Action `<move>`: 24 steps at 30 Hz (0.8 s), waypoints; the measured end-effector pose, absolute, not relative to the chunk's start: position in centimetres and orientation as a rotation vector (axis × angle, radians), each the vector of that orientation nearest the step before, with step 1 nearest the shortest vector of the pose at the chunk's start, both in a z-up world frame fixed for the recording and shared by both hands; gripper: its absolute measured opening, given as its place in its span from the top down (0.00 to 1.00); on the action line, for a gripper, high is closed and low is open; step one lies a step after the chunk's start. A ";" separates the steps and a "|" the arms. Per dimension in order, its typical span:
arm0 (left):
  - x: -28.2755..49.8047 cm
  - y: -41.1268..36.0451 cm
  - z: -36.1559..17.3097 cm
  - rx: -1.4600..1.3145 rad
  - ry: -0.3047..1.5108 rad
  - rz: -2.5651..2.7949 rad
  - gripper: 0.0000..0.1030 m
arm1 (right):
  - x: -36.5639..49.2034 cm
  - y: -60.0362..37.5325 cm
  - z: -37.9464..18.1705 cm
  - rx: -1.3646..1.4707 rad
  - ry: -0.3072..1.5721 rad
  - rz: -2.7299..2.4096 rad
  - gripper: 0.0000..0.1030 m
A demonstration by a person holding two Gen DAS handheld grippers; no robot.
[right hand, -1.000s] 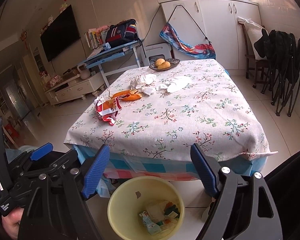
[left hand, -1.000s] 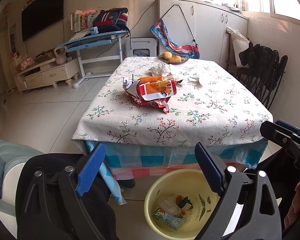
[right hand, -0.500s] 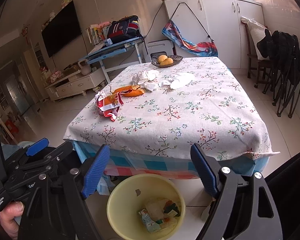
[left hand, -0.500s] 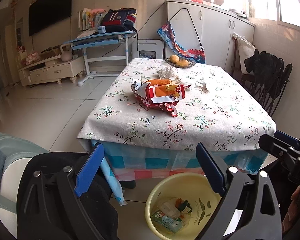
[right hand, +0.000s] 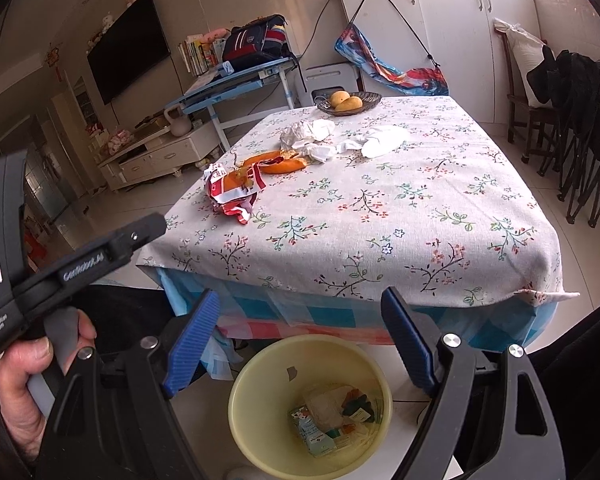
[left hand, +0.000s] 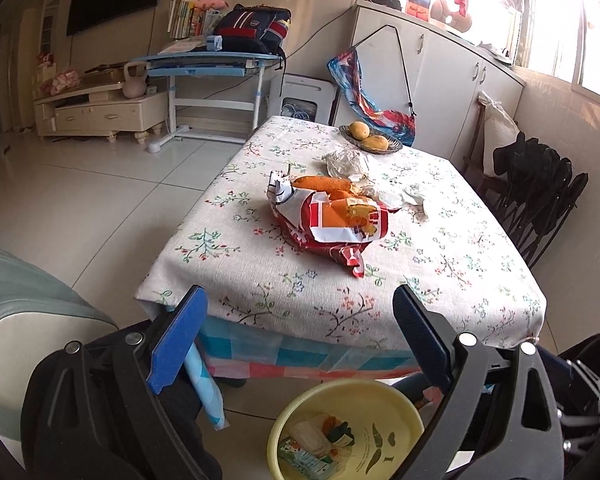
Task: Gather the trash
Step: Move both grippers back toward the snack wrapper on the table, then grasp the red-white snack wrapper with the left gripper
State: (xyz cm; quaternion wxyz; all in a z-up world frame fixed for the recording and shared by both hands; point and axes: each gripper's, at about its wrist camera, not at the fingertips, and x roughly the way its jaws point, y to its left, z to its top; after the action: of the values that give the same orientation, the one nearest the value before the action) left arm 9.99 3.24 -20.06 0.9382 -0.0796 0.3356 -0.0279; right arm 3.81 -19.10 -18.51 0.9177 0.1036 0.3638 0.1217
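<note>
Your left claw (left hand: 296, 330) has swung in closer to the table (left hand: 440, 280), jaws apart and empty, seemingly lining up on the red wrapper (left hand: 336, 220). Your right claw (right hand: 300, 338) waits wide open above the yellow bin (right hand: 256, 396).

The tablecloth (right hand: 400, 216) is a coarse woven cloth with a flower print, over a thin, slick checked plastic sheet (right hand: 340, 316). The snack bag (left hand: 336, 224) is crinkled glossy foil; beside it lie crumpled matt tissues (right hand: 380, 142). The bin (right hand: 260, 412) is smooth, pale yellow plastic with a slight sheen. The floor (left hand: 100, 200) is polished tile that mirrors the light. The pads (right hand: 190, 344) are ribbed blue rubber on matt black plastic arms with bright metal screws.
</note>
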 end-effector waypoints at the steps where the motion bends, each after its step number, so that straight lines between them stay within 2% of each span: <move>1: 11.1 3.3 -20.3 -0.177 0.697 -0.059 0.12 | 3.9 -19.2 -18.6 0.220 0.753 0.249 0.23; 10: 20.4 4.1 -23.0 -0.303 0.785 -0.028 0.12 | 4.8 -20.0 -19.8 0.295 0.803 0.239 0.23; 20: 27.1 3.3 -25.1 -0.369 0.836 -0.032 0.12 | 5.6 -20.0 -20.7 0.322 0.840 0.235 0.23; 21: 27.4 3.2 -25.2 -0.366 0.835 -0.039 0.14 | 5.7 -20.0 -20.7 0.321 0.841 0.233 0.23; 23: 28.0 3.0 -25.4 -0.360 0.839 -0.060 0.26 | 5.9 -20.0 -20.7 0.320 0.842 0.231 0.23; 24: 28.3 3.0 -25.4 -0.357 0.848 -0.076 0.39 | 6.2 -20.0 -20.7 0.319 0.844 0.230 0.23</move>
State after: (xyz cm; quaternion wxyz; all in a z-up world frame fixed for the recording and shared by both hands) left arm 28.27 2.99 -25.44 0.8954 -0.1722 0.4090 -0.0366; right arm 6.16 -19.97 -20.70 0.8936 0.1539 0.4068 0.1108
